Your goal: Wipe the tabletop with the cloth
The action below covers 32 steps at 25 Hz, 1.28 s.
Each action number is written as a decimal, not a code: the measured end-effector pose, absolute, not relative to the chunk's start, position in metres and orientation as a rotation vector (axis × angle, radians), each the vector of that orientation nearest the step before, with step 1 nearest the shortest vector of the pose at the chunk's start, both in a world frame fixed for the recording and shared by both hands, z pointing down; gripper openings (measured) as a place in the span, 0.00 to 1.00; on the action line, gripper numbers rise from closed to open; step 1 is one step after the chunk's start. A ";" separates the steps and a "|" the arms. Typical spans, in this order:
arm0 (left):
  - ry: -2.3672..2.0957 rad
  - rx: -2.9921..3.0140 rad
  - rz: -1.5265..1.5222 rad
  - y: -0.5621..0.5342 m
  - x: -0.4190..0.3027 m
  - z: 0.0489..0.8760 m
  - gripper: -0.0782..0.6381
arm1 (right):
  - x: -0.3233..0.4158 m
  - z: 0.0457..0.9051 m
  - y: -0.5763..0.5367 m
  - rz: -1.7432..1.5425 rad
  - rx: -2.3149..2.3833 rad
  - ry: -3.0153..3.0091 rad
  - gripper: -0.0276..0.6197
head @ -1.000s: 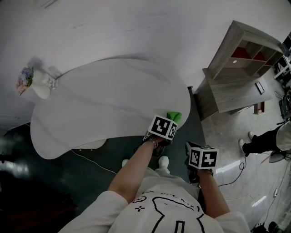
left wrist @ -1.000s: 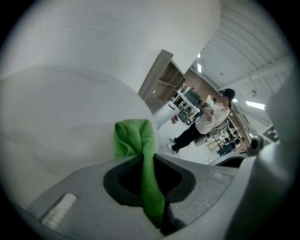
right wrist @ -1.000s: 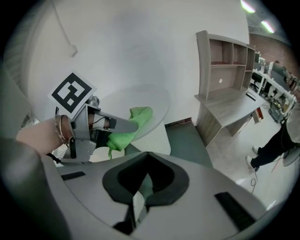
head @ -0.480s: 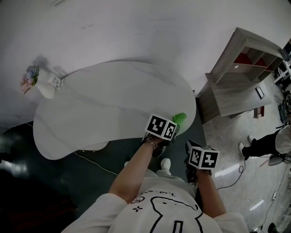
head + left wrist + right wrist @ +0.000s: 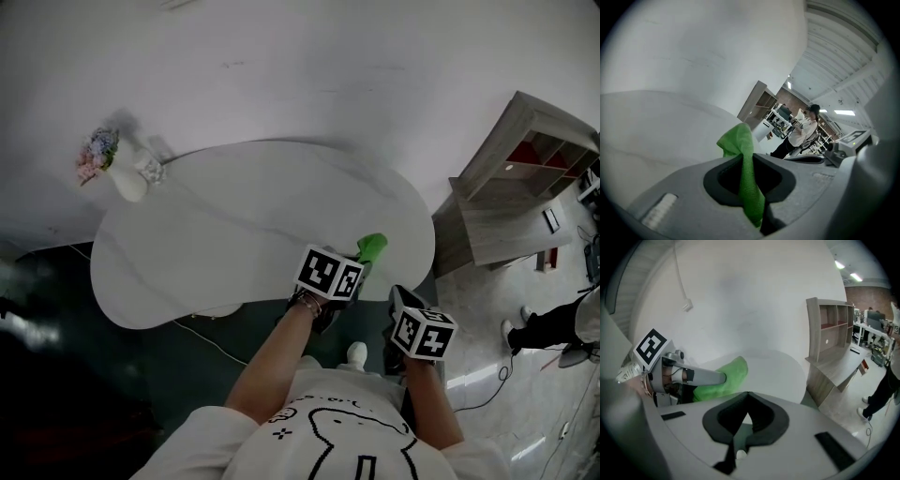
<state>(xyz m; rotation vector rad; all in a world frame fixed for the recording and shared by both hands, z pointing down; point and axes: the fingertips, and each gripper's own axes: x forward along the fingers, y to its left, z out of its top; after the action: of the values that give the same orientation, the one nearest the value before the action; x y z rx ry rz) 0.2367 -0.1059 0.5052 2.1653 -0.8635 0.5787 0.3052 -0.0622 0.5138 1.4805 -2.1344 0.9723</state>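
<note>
The green cloth [image 5: 371, 247] sticks out of my left gripper [image 5: 360, 264] over the near right edge of the white oval tabletop [image 5: 244, 225]. In the left gripper view the cloth [image 5: 738, 140] is pinched between the jaws, its bunched end standing up past the tips. My left gripper [image 5: 743, 161] is shut on it. My right gripper [image 5: 398, 305] hangs off the table, to the right of the left one and nearer the person, with its jaws closed on nothing [image 5: 747, 395]. From the right gripper view I see the cloth [image 5: 724, 378] and the left gripper [image 5: 689, 376] over the tabletop.
A white vase with flowers [image 5: 117, 171] stands at the table's far left end. A wooden shelf unit [image 5: 520, 183] is to the right of the table. A person [image 5: 562, 323] stands on the floor at far right. A cable [image 5: 202, 337] lies under the table.
The view has swung, so the table sits further right in the picture. My left gripper has carried the cloth a little further in over the table's near edge. The right gripper stays beside it.
</note>
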 end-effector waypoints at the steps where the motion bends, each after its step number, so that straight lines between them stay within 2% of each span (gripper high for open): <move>1: -0.873 2.171 0.568 -0.106 0.228 0.500 0.18 | 0.297 0.511 -0.064 0.963 1.482 -2.146 0.04; 16: -1.126 2.359 0.442 -0.108 0.083 0.434 0.18 | 0.206 0.475 -0.086 0.821 1.537 -2.269 0.04; 32: -1.604 2.442 0.337 -0.090 -0.093 0.361 0.18 | 0.098 0.401 -0.113 0.592 1.487 -2.491 0.04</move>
<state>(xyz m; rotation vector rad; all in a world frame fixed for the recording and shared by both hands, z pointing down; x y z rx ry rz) -0.0934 -0.0899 0.3605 2.4424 -1.6039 0.3368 0.0985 -0.1134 0.4008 1.4873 -2.4906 0.5919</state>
